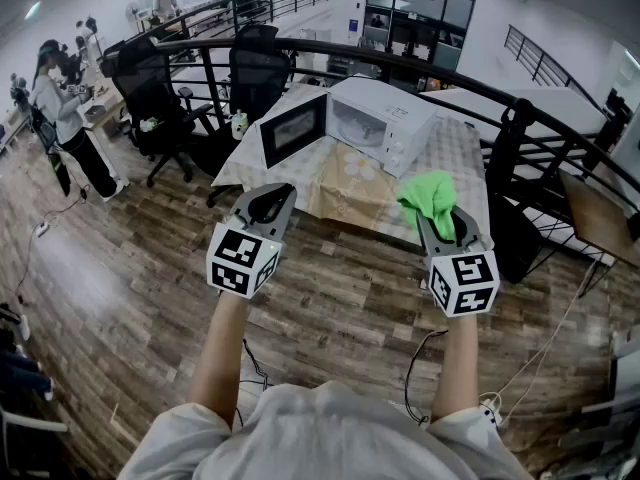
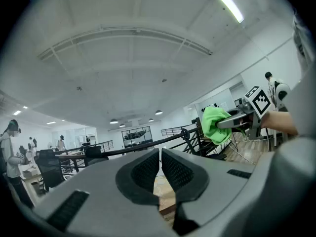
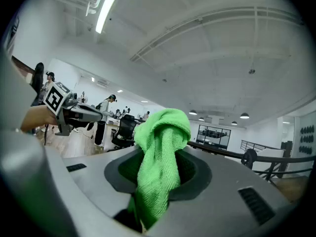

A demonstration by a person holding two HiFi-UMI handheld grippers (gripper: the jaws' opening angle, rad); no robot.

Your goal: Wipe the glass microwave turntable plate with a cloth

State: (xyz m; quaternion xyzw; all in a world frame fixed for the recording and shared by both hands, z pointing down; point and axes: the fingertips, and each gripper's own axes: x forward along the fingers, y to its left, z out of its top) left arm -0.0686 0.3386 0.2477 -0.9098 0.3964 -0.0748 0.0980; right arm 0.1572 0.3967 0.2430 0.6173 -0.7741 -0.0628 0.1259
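Head cam: up high, I look steeply down past both forearms, fwd to the white box-shaped microwave oven (image 1: 385, 118) on a cloth-covered table (image 1: 455, 158), well apart from me. L gripper cam: low behind own jaws, tilted up twd ceiling. It catches the right gripper (image 2: 223, 124) w/ bright green microfibre cloth (image 2: 212, 122) at frame right. R gripper cam mirrors it, w/ the left gripper (image 3: 98, 115) at frame left. Both share the black curved metal railing (image 2: 148, 144).

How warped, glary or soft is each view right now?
Head view: heavy fisheye bowing, but the white microwave oven is evenly lit and sharp. Left gripper view: long ceiling strip light glares top right. Right gripper view: bright green microfibre cloth crisp in the right tool.
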